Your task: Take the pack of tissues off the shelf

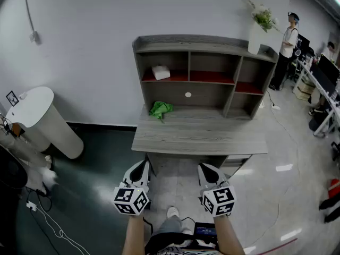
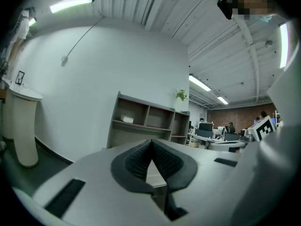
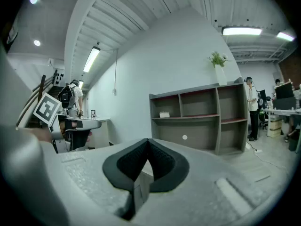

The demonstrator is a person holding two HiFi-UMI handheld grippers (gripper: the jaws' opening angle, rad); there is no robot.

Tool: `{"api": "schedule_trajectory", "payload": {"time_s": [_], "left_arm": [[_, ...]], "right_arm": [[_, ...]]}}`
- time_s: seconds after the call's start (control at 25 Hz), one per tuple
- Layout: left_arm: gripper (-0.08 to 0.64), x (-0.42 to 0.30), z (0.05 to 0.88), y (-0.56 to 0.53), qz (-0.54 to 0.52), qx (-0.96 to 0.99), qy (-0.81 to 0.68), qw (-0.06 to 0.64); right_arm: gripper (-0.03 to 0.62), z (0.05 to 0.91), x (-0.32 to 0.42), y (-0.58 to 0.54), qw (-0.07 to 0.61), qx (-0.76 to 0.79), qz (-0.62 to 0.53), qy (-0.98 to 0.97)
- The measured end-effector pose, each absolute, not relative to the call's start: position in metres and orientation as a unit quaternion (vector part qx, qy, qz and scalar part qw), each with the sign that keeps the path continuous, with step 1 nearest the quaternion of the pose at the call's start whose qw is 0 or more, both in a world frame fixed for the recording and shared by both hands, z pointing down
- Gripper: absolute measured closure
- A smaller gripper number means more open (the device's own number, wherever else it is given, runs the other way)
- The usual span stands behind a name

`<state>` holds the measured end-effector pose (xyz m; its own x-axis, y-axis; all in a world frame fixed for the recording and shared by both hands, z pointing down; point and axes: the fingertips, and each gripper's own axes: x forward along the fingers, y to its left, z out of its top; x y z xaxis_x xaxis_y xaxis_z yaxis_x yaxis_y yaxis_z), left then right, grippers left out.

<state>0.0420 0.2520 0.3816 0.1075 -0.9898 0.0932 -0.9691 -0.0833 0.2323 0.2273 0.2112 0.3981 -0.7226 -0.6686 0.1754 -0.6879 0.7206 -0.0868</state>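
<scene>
The white pack of tissues (image 1: 160, 72) lies in the upper left compartment of the grey shelf unit (image 1: 204, 44), on a red-lined board. It also shows small and far off in the left gripper view (image 2: 127, 119) and the right gripper view (image 3: 164, 114). My left gripper (image 1: 144, 164) and right gripper (image 1: 205, 167) hang side by side before the desk's front edge, well short of the shelf. Both are shut with the pads meeting at the tips and nothing between them, as seen in the left gripper (image 2: 151, 143) and right gripper (image 3: 148, 142) views.
A green cloth (image 1: 160, 109) lies on the grey desk (image 1: 212, 139) below the shelf. A white vase with a plant (image 1: 256, 33) stands on the shelf top's right end. A white round pedestal (image 1: 42, 118) stands at the left, a person (image 1: 287, 47) and office desks at the right.
</scene>
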Motion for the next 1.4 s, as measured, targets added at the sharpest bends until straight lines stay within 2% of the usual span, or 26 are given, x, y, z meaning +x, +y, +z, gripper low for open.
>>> {"api": "schedule_trajectory", "payload": {"time_s": [0.44, 0.88, 1.12, 1.4], "left_arm": [[0.554, 0.043, 0.374, 0.258, -0.034, 0.745, -0.658, 0.106], [0.554, 0.017, 0.364, 0.205, -0.023, 0.739, -0.668, 0.092], [0.554, -0.013, 0.389, 0.134, -0.012, 0.737, -0.668, 0.101], [0.554, -0.078, 0.388, 0.019, -0.024, 0.753, -0.647, 0.115]], "right_arm": [[0.588, 0.388, 0.234, 0.208, 0.031, 0.386, 0.087, -0.918], [0.588, 0.372, 0.229, 0.157, -0.007, 0.386, 0.104, -0.917], [0.588, 0.384, 0.185, 0.097, 0.014, 0.386, 0.051, -0.921], [0.588, 0.381, 0.109, -0.009, 0.016, 0.411, 0.048, -0.910]]}}
